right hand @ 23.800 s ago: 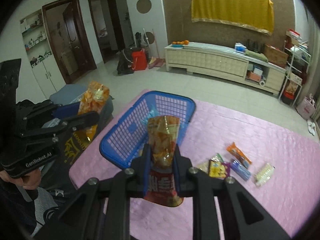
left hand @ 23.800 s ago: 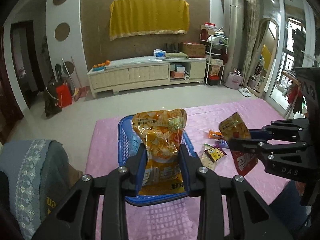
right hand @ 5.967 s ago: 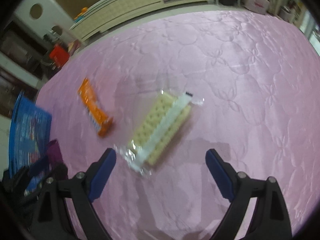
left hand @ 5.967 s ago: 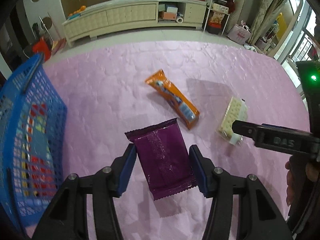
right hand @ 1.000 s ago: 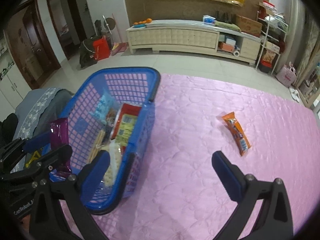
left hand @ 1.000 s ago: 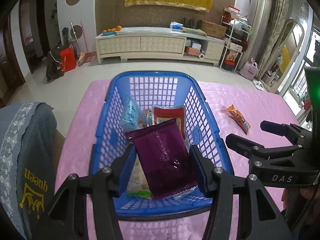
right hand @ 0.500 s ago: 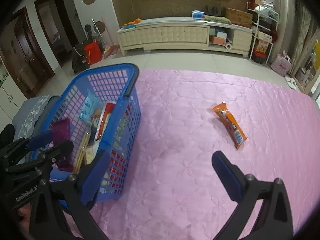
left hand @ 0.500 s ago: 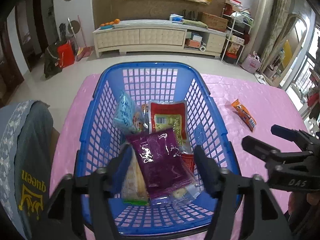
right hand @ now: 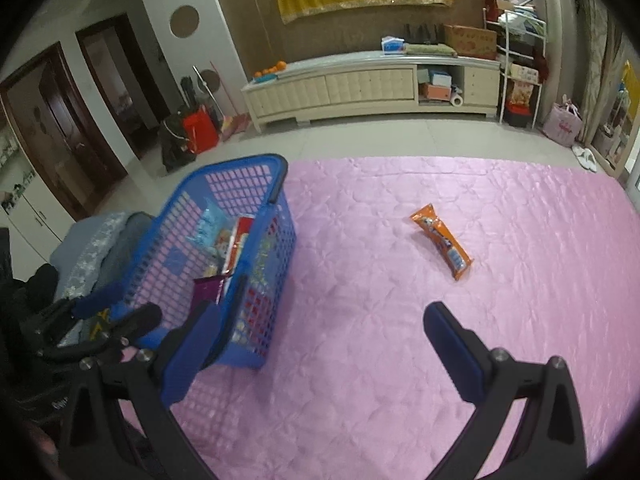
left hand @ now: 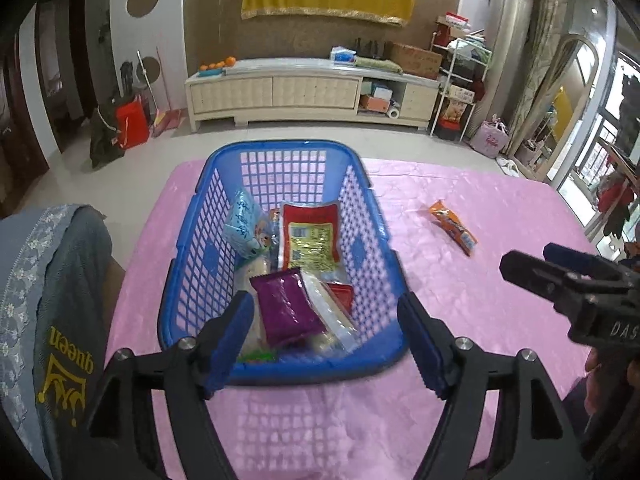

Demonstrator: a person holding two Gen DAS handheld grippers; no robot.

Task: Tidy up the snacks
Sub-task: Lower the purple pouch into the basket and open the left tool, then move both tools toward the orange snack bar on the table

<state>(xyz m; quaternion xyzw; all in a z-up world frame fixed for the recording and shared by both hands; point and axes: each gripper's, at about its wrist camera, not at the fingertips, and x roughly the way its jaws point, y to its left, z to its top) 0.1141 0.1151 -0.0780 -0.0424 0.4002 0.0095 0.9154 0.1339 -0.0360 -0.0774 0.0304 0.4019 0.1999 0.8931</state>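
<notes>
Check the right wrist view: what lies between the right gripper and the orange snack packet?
Nothing but bare pink cloth separates the right gripper from the orange snack packet.

The left gripper [left hand: 326, 336] was built of matte black plastic arms fitted with ridged blue pads [left hand: 418, 346] on its fingers, and round silver screws [left hand: 463, 343] were set at the joints. The right gripper [right hand: 324, 350] was made the same way, black with blue pads [right hand: 450, 350] and silver screw heads [right hand: 499, 355]. White lettering reading "DAS" [left hand: 624, 330] was printed on the right gripper's black body, and bare skin of a hand [left hand: 592, 380] was seen beneath it.
</notes>
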